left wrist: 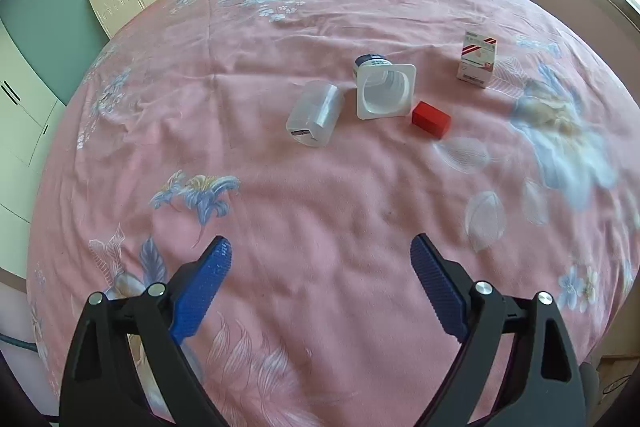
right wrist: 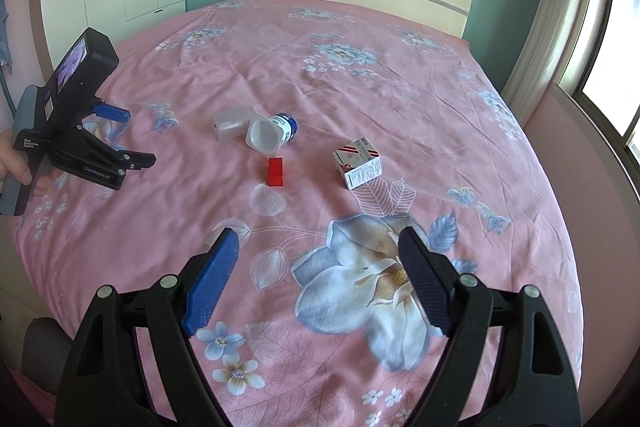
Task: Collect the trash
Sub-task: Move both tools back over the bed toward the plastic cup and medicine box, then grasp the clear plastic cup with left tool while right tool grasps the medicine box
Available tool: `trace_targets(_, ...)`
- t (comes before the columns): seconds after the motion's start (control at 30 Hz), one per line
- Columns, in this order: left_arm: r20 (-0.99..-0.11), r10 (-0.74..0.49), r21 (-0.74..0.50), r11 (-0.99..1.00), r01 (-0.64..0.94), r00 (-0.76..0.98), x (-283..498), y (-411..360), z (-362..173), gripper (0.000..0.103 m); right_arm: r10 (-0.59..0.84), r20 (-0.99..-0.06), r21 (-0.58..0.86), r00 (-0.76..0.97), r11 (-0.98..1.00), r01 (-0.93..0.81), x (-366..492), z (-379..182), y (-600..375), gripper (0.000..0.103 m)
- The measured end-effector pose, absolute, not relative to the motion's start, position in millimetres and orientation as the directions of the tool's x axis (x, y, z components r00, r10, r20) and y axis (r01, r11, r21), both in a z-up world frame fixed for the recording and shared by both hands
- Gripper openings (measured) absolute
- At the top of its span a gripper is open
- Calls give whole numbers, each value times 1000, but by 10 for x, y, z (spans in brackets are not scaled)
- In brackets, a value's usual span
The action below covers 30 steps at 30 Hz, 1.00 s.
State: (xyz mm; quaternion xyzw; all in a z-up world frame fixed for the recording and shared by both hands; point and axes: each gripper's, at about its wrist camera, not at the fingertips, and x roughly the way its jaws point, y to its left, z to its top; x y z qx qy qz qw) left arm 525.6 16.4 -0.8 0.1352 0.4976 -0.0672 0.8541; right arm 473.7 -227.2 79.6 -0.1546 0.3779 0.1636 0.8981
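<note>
Left wrist view shows your left gripper [left wrist: 320,247] spread wide over a pink floral bedspread [left wrist: 280,187], nothing between its blue pads. At about twelve o'clock lie the trash items: a clear plastic container [left wrist: 314,119] on its side, just beside a white yogurt cup [left wrist: 386,91], a small red box [left wrist: 431,119] near it, and a red-and-white carton [left wrist: 478,59] standing apart at one o'clock. Right wrist view shows your right gripper [right wrist: 318,243] equally spread and empty, the same items at twelve o'clock.
</note>
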Motion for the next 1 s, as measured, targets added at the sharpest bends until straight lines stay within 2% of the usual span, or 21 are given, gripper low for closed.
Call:
trace_targets(0.43,-883,65,192,954,231,464,6304,152,-561,93,110,-782,-224,614,869,-440,5986,122,-2158,81)
trace_targets(0.77,-883,36,168,955,244,468,6794,132,-855,92,76,-816,-288,573,806,-517,6763,-457,-2014,81)
trace_targets(0.83,-884,8,139,959,246,468,6849,138,-858,85,88,-820,-280,565,799,-532,6853,-523,-1999,81)
trace_targets(0.9,-887,-35,93,963,252,460,6884,139,-869,62,100,-827,-260,554,805,-533,6931,-577,-2004,80)
trace_targets(0.93,-886,-39,89,963,253,461,6890,128,-877,57,112,-832,-242,543,809,-536,6964,-604,-2002,77)
trace_targets(0.97,-887,-37,92,963,255,461,6889,113,-883,51,124,-838,-223,532,812,-540,6995,-627,-2005,63)
trace_targets(1.0,-887,-38,92,962,258,460,6887,99,-883,50,137,-849,-195,510,817,-543,7029,-651,-2016,64)
